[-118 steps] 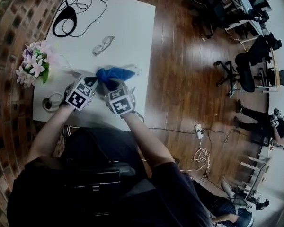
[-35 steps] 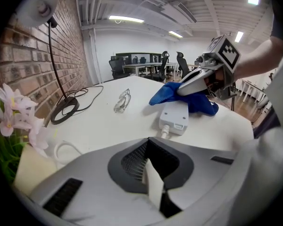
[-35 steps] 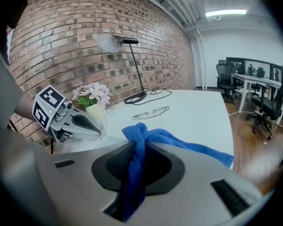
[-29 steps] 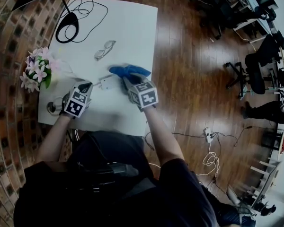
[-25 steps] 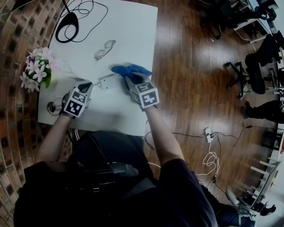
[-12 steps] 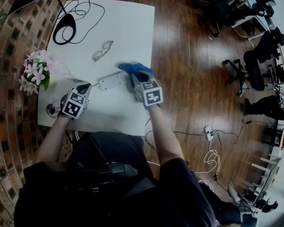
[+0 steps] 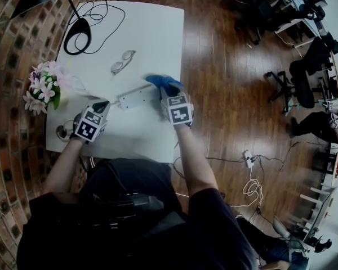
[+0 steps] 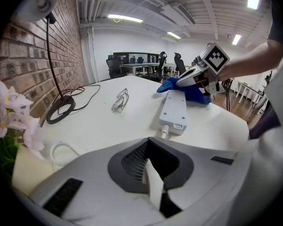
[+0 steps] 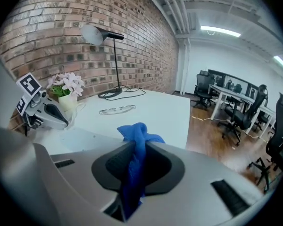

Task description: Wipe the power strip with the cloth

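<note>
We see a crumpled blue fabric cloth (image 7: pixel 164 83). The oblong plastic power strip (image 7: pixel 136 97) and its cord (image 8: pixel 153 187) are white

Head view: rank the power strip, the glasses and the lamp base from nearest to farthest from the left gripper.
1. The power strip, just right of the left gripper, which pinches its cord.
2. The glasses, farther up, mid-table.
3. The lamp base, at the table's far left corner.

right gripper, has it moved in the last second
Yes. Judged against the glasses, the right gripper, shut on the cloth, has slid rightward toward the table's edge.
</note>
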### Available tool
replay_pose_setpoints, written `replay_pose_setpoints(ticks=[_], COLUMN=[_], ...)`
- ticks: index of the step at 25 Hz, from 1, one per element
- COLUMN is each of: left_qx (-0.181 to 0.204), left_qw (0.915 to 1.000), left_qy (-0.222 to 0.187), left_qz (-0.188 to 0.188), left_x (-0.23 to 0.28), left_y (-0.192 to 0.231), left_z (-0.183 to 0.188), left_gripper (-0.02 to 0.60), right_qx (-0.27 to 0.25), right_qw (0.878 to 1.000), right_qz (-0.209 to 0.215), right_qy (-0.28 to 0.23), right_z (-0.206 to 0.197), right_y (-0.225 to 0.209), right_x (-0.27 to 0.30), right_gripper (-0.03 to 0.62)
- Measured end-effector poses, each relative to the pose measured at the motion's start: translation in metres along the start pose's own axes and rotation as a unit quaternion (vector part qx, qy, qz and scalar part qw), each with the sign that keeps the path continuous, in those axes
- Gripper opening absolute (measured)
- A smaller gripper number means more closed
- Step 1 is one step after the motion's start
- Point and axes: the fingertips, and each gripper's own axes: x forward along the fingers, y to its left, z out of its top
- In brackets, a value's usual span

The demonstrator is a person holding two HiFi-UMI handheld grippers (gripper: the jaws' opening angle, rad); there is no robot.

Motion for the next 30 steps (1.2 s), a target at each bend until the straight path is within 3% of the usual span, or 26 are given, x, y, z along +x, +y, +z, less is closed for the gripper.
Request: replay_pose_setpoints(ticks=[21,30], left_qx=[0.006,0.001], left_qw=[0.9999,1.0], left_qy=[0.005,0.0], left_qz=[-0.01,-0.005], left_x=[0.003,0.003], left_y=[0.0,0.0], left_z=[0.002,0.002], left_gripper=[0.014,0.014], right_qx=[0.071,0.059], right_qw=[0.997,0.998], right_qz=[-0.027,-0.032], right_qy=[-0.016,-0.014], right_z=[-0.002,0.001], right_y=[-0.008,0.003], right_x=[0.0,0.0], right_gripper=[0.06,0.06])
